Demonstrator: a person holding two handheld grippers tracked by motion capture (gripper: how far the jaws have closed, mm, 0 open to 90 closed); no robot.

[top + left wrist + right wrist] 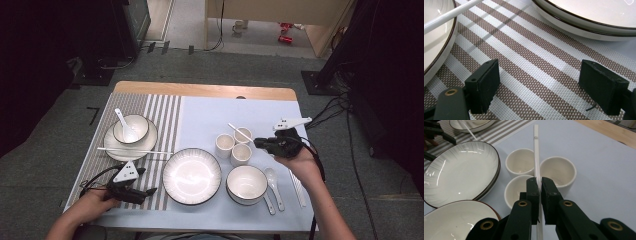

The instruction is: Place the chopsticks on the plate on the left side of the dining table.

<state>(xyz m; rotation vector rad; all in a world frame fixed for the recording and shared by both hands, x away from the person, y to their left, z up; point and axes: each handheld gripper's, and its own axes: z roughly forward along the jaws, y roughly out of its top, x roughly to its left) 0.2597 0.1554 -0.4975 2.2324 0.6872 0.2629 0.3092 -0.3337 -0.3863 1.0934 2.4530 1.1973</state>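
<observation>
My right gripper (260, 143) (540, 185) is shut on a white chopstick (241, 132) (536, 157). It holds the chopstick above three small white cups (225, 145) (520, 163), with the far end pointing away over them. My left gripper (149, 192) (539, 85) rests low at the front left. It is open over the brown-striped mat (162, 115) (531, 65), with nothing between its jaws. A large white plate (192, 176) (586, 25) lies just to its right.
A plate carrying a bowl and spoon (131, 129) sits at the back left, with a chopstick (135, 150) (449, 16) laid across its front rim. A dark-rimmed bowl (246, 185) (451, 220), spoons (274, 182) and another chopstick (297, 187) lie at the front right.
</observation>
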